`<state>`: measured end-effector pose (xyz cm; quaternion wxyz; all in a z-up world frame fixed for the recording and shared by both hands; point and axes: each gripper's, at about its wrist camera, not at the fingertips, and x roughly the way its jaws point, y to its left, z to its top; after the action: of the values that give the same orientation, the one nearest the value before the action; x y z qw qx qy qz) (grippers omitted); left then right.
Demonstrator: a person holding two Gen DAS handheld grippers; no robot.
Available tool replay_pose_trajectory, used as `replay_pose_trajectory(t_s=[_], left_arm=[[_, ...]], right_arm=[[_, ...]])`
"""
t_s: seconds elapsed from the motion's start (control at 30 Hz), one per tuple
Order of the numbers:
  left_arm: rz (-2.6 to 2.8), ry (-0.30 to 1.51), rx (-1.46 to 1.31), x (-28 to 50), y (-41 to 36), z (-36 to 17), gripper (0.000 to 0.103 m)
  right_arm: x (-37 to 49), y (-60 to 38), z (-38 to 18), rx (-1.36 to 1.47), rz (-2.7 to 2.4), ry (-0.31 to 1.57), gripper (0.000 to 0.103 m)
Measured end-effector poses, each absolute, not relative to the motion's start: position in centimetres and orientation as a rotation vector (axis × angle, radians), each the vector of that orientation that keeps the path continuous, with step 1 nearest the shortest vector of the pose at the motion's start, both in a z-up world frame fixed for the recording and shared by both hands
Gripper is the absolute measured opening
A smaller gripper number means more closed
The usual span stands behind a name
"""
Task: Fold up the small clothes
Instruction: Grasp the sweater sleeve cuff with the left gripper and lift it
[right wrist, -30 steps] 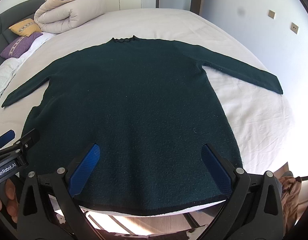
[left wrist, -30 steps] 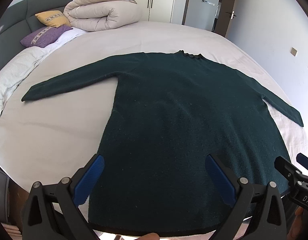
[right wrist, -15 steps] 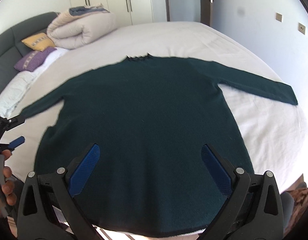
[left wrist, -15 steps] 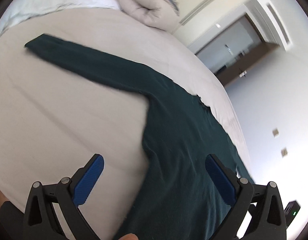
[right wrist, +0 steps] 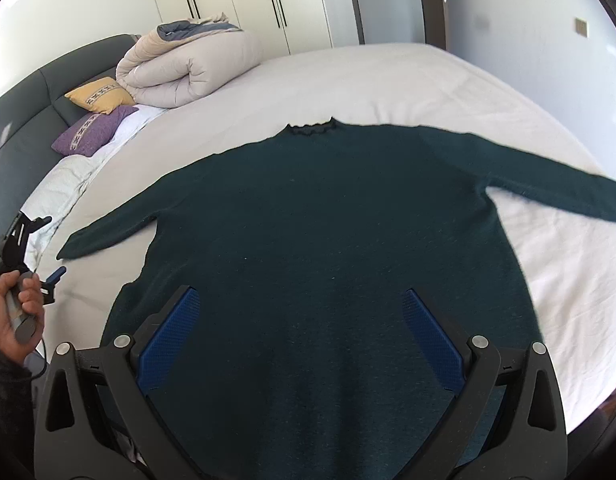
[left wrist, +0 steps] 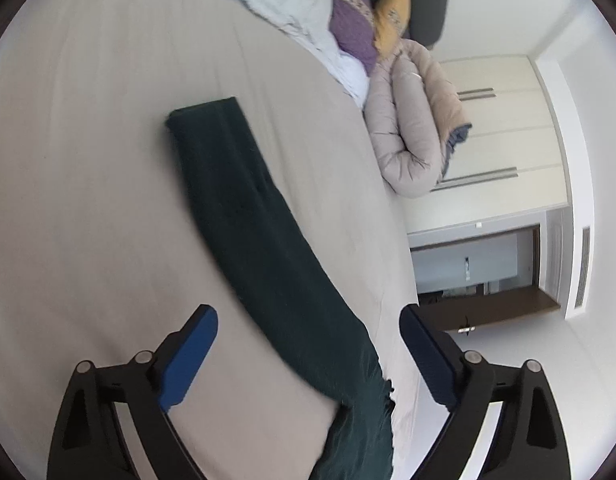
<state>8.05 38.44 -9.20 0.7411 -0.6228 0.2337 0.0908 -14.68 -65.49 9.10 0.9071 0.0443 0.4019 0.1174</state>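
Dark green sweater (right wrist: 332,248) lies flat, sleeves spread; left hand-held gripper (left wrist: 308,354) closing, right hand-held gripper (right wrist: 304,330) wide, both empty.

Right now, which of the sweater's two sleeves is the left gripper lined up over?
The sleeve on the pillow side of the bed. It runs between the left gripper's closing, empty jaws; the other sleeve lies towards the bare wall.

A dark green sweater (right wrist: 328,240) lies spread flat on the bed (right wrist: 388,80); rolled duvet (right wrist: 188,68) and two pillows (right wrist: 96,128) at its head.
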Motion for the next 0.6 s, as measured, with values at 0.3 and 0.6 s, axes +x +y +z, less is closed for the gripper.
replay_pose_trajectory(t_s=[0.3, 0.6], left_arm=[[0.286, 0.378, -1.567, 8.7, 42.1, -12.5, 0.088], [0.35, 0.451, -1.585, 11.9, 43.7, -14.7, 0.01]], right_arm=[[-12.1, -63.6, 6.9, 0.104, 0.254, 0.889, 0.103], [-11.7, -63.1, 6.0, 0.115, 0.266, 0.897, 0.103]])
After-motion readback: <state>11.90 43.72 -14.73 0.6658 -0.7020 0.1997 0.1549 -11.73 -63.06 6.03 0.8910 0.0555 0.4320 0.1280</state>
